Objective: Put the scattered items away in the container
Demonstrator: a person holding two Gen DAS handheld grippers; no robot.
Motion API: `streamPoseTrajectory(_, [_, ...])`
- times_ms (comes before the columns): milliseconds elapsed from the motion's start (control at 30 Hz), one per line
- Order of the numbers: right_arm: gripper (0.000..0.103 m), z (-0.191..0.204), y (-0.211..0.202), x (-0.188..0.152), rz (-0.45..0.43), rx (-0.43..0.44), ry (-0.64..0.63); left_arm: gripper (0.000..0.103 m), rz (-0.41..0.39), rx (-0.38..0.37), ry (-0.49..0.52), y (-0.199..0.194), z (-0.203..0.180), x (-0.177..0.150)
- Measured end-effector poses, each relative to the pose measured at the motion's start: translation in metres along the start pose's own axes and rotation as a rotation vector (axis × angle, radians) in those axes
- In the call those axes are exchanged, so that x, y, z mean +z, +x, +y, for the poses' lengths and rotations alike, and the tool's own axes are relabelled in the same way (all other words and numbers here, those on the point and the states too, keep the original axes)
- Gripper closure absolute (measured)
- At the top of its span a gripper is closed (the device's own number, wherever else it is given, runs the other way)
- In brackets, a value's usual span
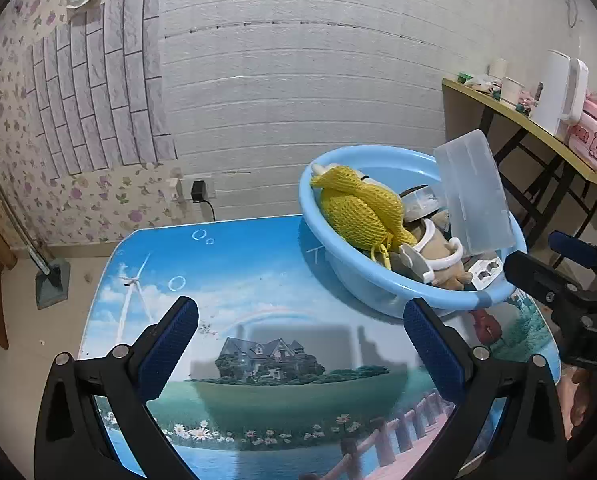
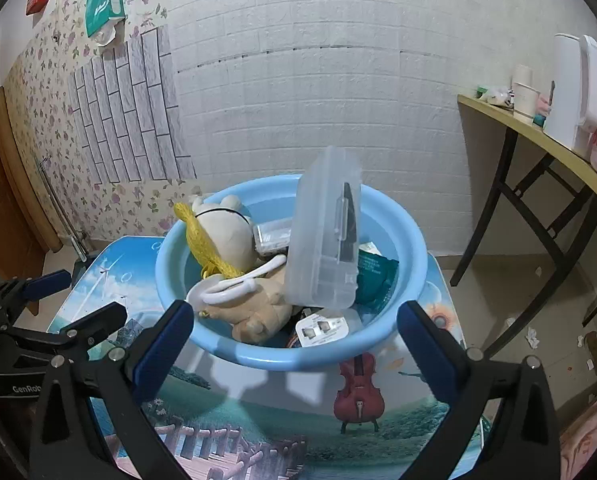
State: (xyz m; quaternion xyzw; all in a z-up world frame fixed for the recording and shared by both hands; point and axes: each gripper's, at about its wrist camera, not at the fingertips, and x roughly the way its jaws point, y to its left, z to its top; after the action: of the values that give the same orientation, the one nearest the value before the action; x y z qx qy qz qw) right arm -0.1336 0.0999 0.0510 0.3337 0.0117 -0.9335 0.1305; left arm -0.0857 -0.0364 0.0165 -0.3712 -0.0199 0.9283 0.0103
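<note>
Both grippers, left gripper [image 1: 300, 336] and right gripper [image 2: 296, 338], are hanging wide and empty; we are watching the clear box [image 2: 324, 228] leaning upright in the blue basin [image 2: 402, 280] at twelve o'clock, likely toppling out if nudged.

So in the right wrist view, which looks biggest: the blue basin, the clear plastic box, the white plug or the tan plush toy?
1. Blue basin
2. Clear plastic box
3. Tan plush toy, partly buried, so unsure
4. White plug
</note>
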Motion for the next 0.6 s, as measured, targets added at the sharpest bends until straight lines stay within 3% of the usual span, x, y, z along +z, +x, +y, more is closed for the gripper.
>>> streamPoseTrajectory(600, [0.0, 0.0041, 0.0019, -0.0024, 0.01, 0.006, -0.012, 0.0, 0.001, 0.006, -0.022, -0.0028, 0.005, -0.0002])
